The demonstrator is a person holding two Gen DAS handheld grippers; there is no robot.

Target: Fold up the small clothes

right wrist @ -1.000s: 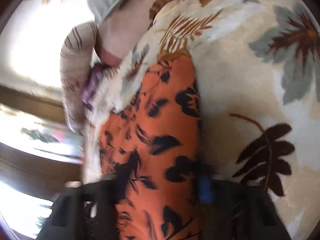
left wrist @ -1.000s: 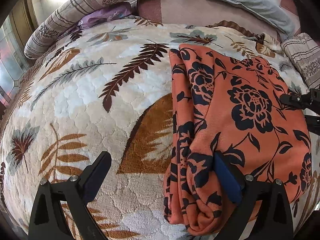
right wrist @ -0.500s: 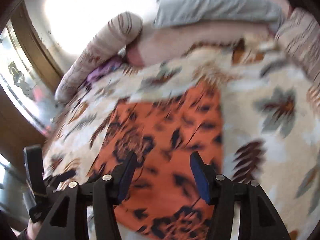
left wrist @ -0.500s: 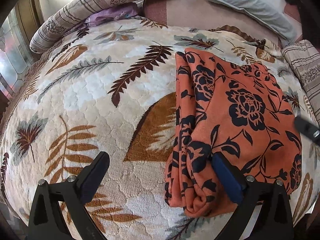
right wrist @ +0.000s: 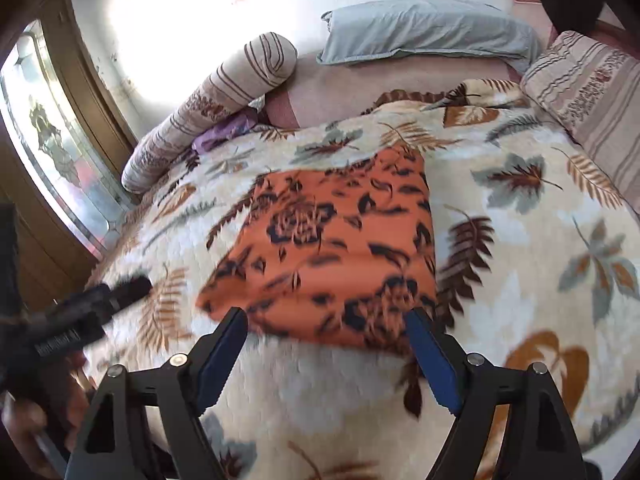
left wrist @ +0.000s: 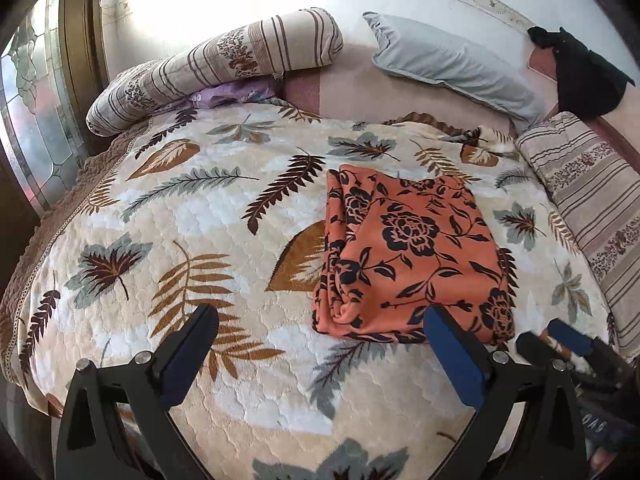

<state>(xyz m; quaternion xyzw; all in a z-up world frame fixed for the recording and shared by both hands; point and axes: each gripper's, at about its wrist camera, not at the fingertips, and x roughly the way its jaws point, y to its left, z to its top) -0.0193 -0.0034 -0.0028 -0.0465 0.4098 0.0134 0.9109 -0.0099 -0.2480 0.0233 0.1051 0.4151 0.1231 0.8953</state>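
Note:
An orange garment with a black flower print (left wrist: pixel 408 252) lies folded into a rectangle on the leaf-patterned bedspread (left wrist: pixel 192 216). It also shows in the right wrist view (right wrist: pixel 332 252), blurred. My left gripper (left wrist: pixel 320 344) is open and empty, held above the bed just short of the garment's near edge. My right gripper (right wrist: pixel 326 340) is open and empty, also just short of the near edge. The right gripper shows at the lower right of the left wrist view (left wrist: pixel 560 340). The left gripper shows at the left of the right wrist view (right wrist: pixel 116 296).
A striped bolster (left wrist: pixel 216 68) and a purple cloth (left wrist: pixel 236 94) lie at the bed's far left. A grey pillow (left wrist: pixel 452 64) lies at the back, a striped cushion (left wrist: pixel 592 200) at the right, a black item (left wrist: pixel 580 76) beyond it. A window (left wrist: pixel 36 120) is left.
Both grippers have pulled back from the folded garment and now sit off its near edge. The right gripper has swung round to face the bed head. The garment lies still.

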